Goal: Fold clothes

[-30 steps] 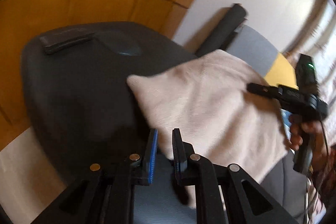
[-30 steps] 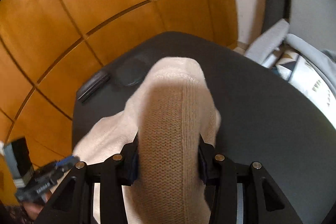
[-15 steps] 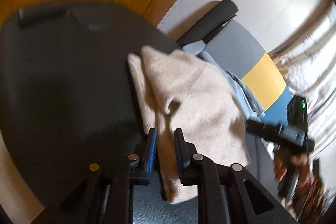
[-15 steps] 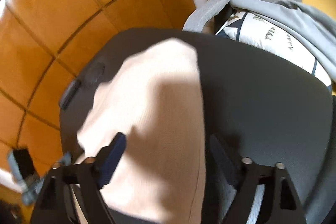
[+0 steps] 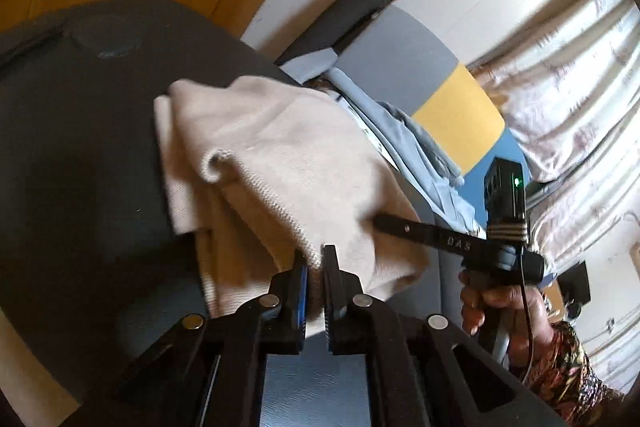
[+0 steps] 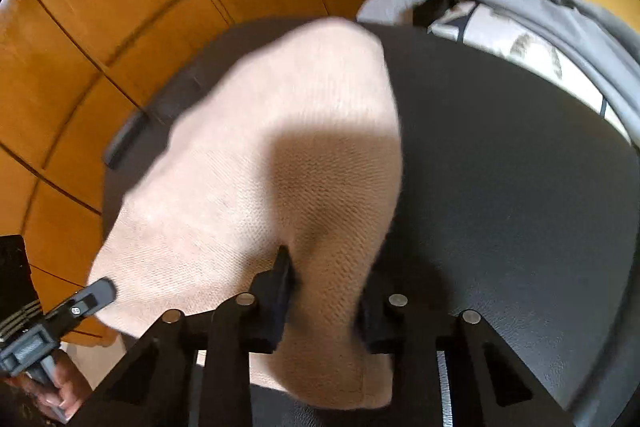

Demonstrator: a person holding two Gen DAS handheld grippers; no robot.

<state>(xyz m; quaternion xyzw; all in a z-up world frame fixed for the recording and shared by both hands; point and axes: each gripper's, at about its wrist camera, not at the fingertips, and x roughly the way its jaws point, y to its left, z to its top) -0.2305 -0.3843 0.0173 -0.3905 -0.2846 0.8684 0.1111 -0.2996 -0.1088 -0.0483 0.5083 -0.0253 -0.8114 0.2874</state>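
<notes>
Dark round table (image 6: pixel 520 187) before orange wood panelling carried the beige knit sweater (image 6: pixel 280 131), half folded. Left gripper (image 5: pixel 314 267) sat clamped on its ribbed hem; right gripper (image 6: pixel 324 291) was closing around a thick bunched fold. Best to lift both evenly, keeping edges aligned.

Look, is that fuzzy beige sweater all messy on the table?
Yes. The beige sweater lies bunched, one edge curled over, on the dark table. The left claw pinches its edge; the right claw is closing around a thick fold.
</notes>
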